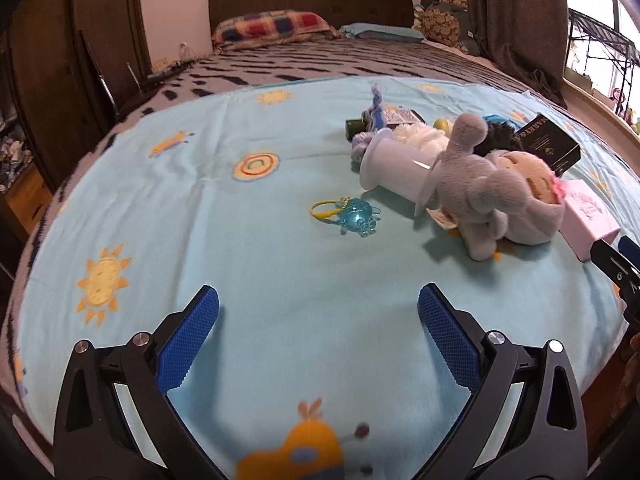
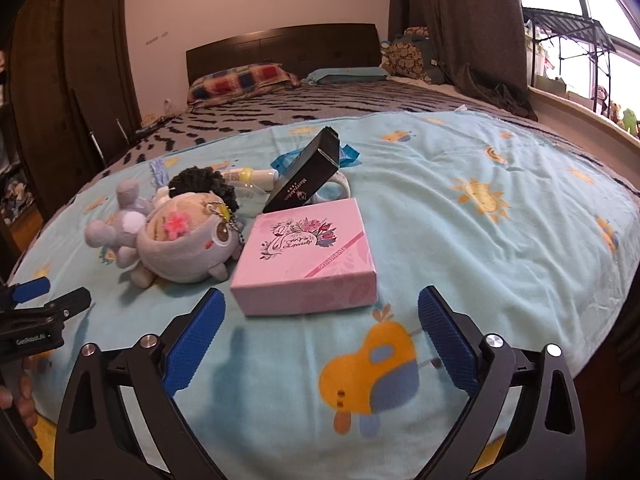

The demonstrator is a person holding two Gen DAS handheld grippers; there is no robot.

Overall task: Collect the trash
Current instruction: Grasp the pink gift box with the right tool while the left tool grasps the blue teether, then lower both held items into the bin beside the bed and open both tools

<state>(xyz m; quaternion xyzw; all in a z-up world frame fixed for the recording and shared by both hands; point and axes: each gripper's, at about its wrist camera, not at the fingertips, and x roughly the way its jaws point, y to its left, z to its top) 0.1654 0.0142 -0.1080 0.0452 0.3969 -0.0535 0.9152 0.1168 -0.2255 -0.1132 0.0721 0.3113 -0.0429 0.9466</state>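
A pile of items lies on a light blue sheet [image 1: 240, 264] on a bed. In the left wrist view my left gripper [image 1: 318, 312] is open and empty, short of a blue plastic pig toy [image 1: 358, 216], a white cup [image 1: 394, 174] on its side, a grey plush [image 1: 486, 196], a black box [image 1: 550, 142] and a pink box [image 1: 586, 214]. In the right wrist view my right gripper [image 2: 320, 314] is open and empty just in front of the pink box [image 2: 306, 250]. The black box [image 2: 308, 178] leans behind it, the plush [image 2: 180, 232] lies to its left.
The bed's headboard [image 1: 310, 2] and pillows [image 1: 272, 28] are at the far end. A dark wardrobe [image 1: 60, 60] stands on the left, curtains [image 2: 460, 20] and a window [image 2: 580, 40] on the right. The other gripper [image 2: 36, 308] shows at the left edge of the right wrist view.
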